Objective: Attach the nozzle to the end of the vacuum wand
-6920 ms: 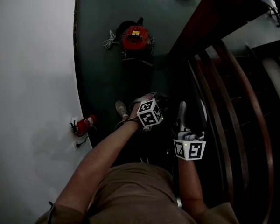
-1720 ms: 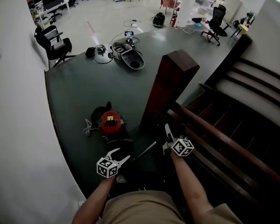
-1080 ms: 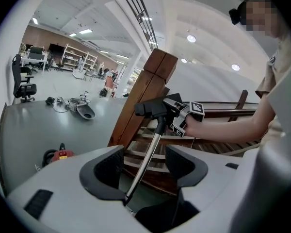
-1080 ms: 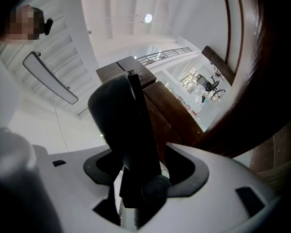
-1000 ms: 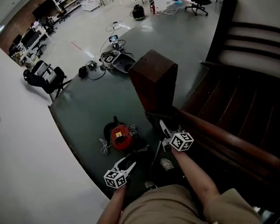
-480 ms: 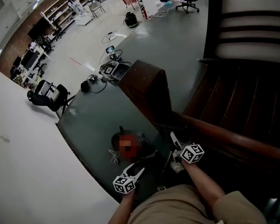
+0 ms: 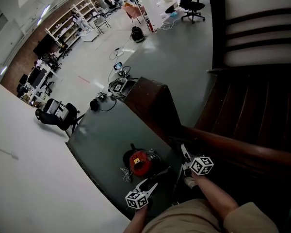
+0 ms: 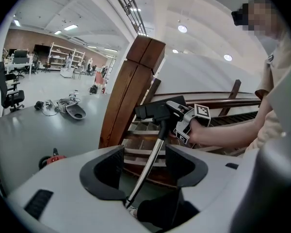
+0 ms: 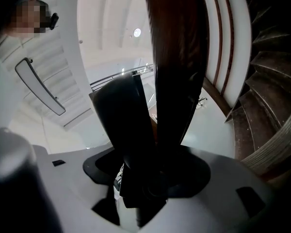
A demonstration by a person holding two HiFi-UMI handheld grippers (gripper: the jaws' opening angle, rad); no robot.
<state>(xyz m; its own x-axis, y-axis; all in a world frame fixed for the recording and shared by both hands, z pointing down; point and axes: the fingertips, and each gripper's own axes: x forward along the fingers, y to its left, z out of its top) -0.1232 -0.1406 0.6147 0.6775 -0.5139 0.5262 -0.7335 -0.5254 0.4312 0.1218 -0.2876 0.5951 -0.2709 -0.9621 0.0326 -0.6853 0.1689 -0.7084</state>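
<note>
In the left gripper view the thin metal wand runs up between the open jaws of my left gripper, with a gap on each side. Its top end meets the neck of the black nozzle. My right gripper is shut on that nozzle. In the right gripper view the nozzle fills the space between the jaws of the right gripper. In the head view the left gripper and right gripper sit low, near the red vacuum body.
A tall wooden newel post stands just ahead, with a handrail and dark stairs to the right. A white wall is on the left. An office chair and floor gear lie further off.
The head view has lifted toward the far room, so both grippers and the red vacuum sit lower in the picture. The right gripper keeps the nozzle; the left stays open near the wand.
</note>
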